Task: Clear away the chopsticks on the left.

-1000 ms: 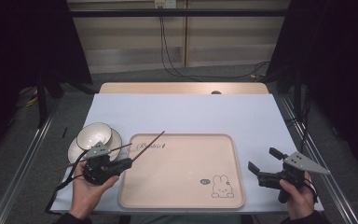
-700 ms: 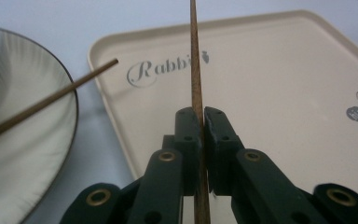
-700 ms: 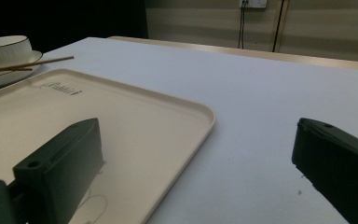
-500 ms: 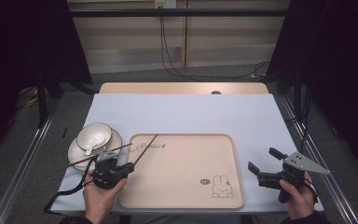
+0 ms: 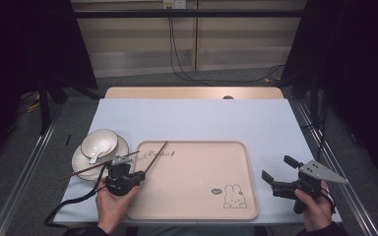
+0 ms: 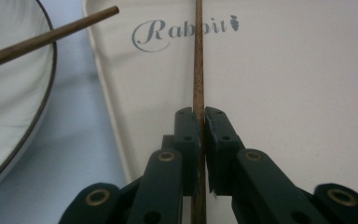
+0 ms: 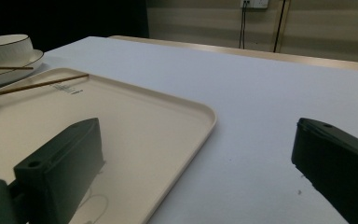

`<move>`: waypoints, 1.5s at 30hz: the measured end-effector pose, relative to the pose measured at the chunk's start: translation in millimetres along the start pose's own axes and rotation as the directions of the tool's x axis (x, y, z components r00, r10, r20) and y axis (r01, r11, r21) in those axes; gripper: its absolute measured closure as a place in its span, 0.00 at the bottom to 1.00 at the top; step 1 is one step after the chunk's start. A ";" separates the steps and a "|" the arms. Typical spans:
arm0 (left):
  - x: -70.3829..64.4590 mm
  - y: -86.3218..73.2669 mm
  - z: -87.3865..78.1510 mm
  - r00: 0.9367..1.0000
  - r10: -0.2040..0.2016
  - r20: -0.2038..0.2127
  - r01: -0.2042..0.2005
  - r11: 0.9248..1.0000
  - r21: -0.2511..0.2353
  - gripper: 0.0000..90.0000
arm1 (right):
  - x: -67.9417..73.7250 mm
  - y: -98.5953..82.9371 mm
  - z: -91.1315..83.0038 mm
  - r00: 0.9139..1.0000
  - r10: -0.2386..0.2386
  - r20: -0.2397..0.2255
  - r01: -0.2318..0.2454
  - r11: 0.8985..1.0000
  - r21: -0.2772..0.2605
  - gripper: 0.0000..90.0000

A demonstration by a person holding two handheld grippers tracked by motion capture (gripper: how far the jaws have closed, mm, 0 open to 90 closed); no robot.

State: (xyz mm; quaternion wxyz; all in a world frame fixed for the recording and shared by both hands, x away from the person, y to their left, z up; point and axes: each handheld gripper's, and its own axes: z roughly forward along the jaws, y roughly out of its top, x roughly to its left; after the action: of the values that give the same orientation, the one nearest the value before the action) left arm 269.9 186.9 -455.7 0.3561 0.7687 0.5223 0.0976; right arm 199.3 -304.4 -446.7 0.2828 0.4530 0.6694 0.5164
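Note:
A beige tray (image 5: 202, 196) (image 6: 284, 70) (image 7: 135, 121) with a rabbit print lies at the table's front centre. My left gripper (image 5: 140, 175) (image 6: 201, 114) hovers at the tray's left rim, shut on a brown chopstick (image 5: 156, 156) (image 6: 198, 60) (image 7: 42, 84). The chopstick points over the tray towards its "Rabbit" lettering. A second chopstick (image 5: 86, 170) (image 6: 46, 37) rests across the white plate (image 5: 80, 166) to the left. My right gripper (image 5: 277, 167) (image 7: 200, 154) is held open with nothing between its fingers, just off the tray's right edge.
A white bowl (image 5: 100, 142) (image 7: 4, 46) with a spoon (image 5: 96, 155) in it stands on the plate, left of the tray. The white table cover (image 5: 202, 123) stretches bare behind the tray. Metal rails run along both table sides.
My left gripper has shifted a little to the right, towards the tray, with the chopstick in it. The right gripper has stayed where it was.

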 end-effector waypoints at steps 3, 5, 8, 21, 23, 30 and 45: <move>-0.6 -1.3 3.1 1.000 -0.008 -0.003 0.009 1.000 0.016 0.94 | -0.1 -0.1 0.2 1.000 -0.003 0.000 0.003 1.000 0.001 0.02; -2.1 -2.8 7.1 1.000 -0.015 0.001 0.015 0.999 0.042 0.94 | 0.1 -0.4 0.2 1.000 -0.006 0.009 0.006 1.000 0.006 0.02; -2.3 -3.7 9.4 1.000 -0.012 -0.003 0.012 0.998 0.060 0.93 | 0.1 -0.3 0.1 1.000 -0.006 0.007 0.006 1.000 0.003 0.02; -2.2 -4.4 8.1 1.000 -0.012 -0.002 0.012 0.998 0.064 0.93 | 0.2 -0.4 0.1 1.000 -0.006 0.003 0.006 1.000 0.000 0.02; -2.3 -4.0 8.4 1.000 -0.011 0.003 0.011 0.998 0.062 0.89 | 0.1 -0.3 0.6 1.000 -0.012 0.004 0.012 1.000 0.002 0.02; 0.5 -2.5 4.5 0.999 0.031 0.020 -0.032 0.999 0.041 0.74 | 0.6 -0.3 0.2 1.000 -0.008 -0.003 0.008 1.000 0.002 0.02; 16.2 2.2 -27.7 0.979 0.171 0.107 -0.161 0.982 -0.101 0.26 | 1.7 0.2 0.4 1.000 -0.015 -0.006 0.015 1.000 -0.006 0.02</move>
State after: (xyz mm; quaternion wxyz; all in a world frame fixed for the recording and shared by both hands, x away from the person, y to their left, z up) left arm 264.1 213.0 -437.7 0.4113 0.7967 0.4298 0.1066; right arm 199.0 -302.6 -446.4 0.2858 0.4456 0.6720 0.5178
